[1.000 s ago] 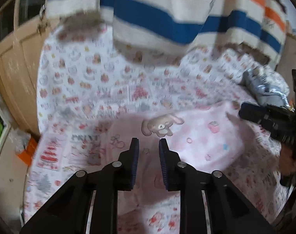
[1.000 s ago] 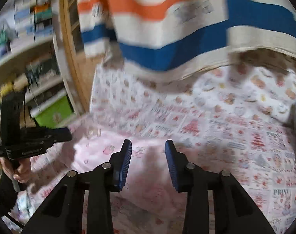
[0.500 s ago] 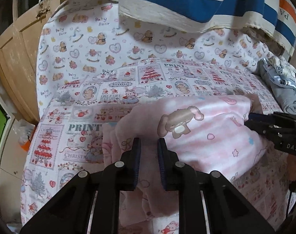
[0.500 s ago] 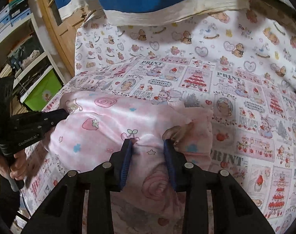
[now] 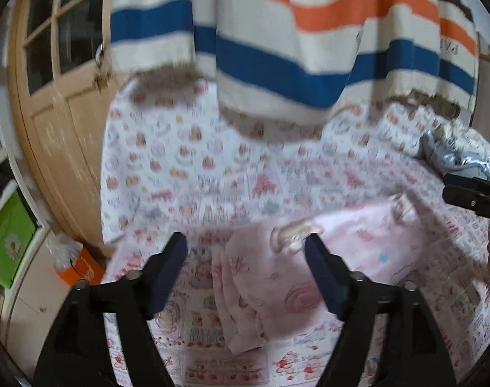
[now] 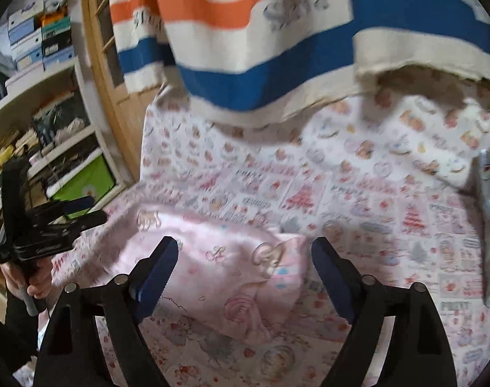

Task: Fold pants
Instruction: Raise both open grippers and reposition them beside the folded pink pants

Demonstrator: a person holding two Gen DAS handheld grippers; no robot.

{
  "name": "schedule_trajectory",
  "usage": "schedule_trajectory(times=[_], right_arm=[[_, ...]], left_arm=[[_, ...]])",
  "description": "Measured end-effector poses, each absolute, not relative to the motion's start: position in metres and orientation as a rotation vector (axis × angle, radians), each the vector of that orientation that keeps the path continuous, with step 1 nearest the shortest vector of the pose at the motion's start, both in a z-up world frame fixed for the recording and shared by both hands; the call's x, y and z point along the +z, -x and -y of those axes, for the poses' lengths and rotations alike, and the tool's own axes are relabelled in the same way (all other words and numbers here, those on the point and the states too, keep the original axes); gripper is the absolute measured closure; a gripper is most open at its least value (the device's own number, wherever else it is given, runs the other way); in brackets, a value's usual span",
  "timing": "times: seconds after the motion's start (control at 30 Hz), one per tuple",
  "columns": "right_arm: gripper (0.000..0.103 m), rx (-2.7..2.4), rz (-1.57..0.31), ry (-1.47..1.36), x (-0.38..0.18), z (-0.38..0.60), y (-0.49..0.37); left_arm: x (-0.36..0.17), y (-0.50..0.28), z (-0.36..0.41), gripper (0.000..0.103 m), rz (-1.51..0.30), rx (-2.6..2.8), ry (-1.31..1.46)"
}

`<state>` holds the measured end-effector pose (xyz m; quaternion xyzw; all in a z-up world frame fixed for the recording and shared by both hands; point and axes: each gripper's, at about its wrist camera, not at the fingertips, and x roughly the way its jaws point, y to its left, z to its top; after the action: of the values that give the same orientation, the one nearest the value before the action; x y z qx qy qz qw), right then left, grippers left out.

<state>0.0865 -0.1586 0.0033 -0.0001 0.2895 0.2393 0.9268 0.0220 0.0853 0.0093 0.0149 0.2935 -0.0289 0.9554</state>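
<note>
Pink cartoon-print pants (image 5: 325, 258) lie folded on the bed's patterned sheet (image 5: 180, 167). My left gripper (image 5: 245, 245) hovers above their left end. Its jaws are opening wide, and the blue pads (image 5: 170, 264) touch no cloth. My right gripper (image 6: 245, 248) hangs over the pants (image 6: 219, 258) at their right end, jaws also opening with nothing pressed between them. The right gripper (image 5: 471, 193) shows at the edge of the left wrist view. The left gripper (image 6: 51, 225), held by a hand (image 6: 35, 283), shows in the right wrist view.
A striped orange, blue and cream blanket (image 5: 277, 48) hangs over the bed's far side. A wooden door (image 5: 61, 113) and a green bin (image 5: 6, 242) stand to the left, with shelves of boxes (image 6: 35, 48). A silvery blue bundle (image 5: 461, 151) lies at the far right.
Both grippers were shut on the pants' cloth half a second ago. Now both have spread wide, let go and drawn back and up, and the pants rest on the sheet.
</note>
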Motion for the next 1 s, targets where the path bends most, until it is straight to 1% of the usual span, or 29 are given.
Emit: schedule_trajectory(times=[0.07,0.1,0.17,0.23,0.27,0.33,0.57,0.8,0.87,0.9,0.97,1.0], right_arm=[[0.017,0.449,-0.565,0.029,0.008,0.163,-0.077],[0.017,0.412,-0.551,0.046,0.009,0.165,-0.071],[0.017,0.366,-0.51,0.071,0.011,0.165,-0.057],[0.015,0.378,-0.464,0.088,0.014,0.165,-0.042],[0.012,0.385,-0.453,0.102,0.015,0.164,-0.037],[0.01,0.396,-0.442,0.126,0.016,0.161,-0.03],[0.01,0.403,-0.424,0.153,0.021,0.151,-0.012],[0.01,0.417,-0.418,0.152,0.02,0.147,-0.007],[0.01,0.436,-0.452,0.147,0.017,0.147,-0.009],[0.01,0.455,-0.487,0.141,0.015,0.146,-0.011],[0.01,0.468,-0.591,0.134,0.007,0.143,-0.019],[0.01,0.432,-0.683,0.165,-0.002,0.138,-0.024]], left_arm=[[0.016,-0.013,-0.081,0.018,-0.541,-0.061,-0.035],[0.019,-0.008,-0.079,0.016,-0.504,-0.075,-0.037],[0.024,0.002,-0.075,0.007,-0.422,-0.084,-0.048],[0.029,0.009,-0.073,0.005,-0.357,-0.047,-0.064],[0.03,0.012,-0.072,0.004,-0.339,-0.043,-0.066],[0.032,0.014,-0.07,0.003,-0.322,-0.082,-0.057],[0.034,0.019,-0.067,0.002,-0.303,-0.092,-0.053],[0.03,0.022,-0.073,0.002,-0.33,-0.078,-0.033],[0.029,0.024,-0.073,0.002,-0.346,-0.087,-0.039],[0.027,0.022,-0.073,0.002,-0.384,-0.085,-0.033],[0.021,0.014,-0.073,0.002,-0.549,-0.066,0.003],[0.016,0.011,-0.075,0.002,-0.65,-0.104,0.046]])
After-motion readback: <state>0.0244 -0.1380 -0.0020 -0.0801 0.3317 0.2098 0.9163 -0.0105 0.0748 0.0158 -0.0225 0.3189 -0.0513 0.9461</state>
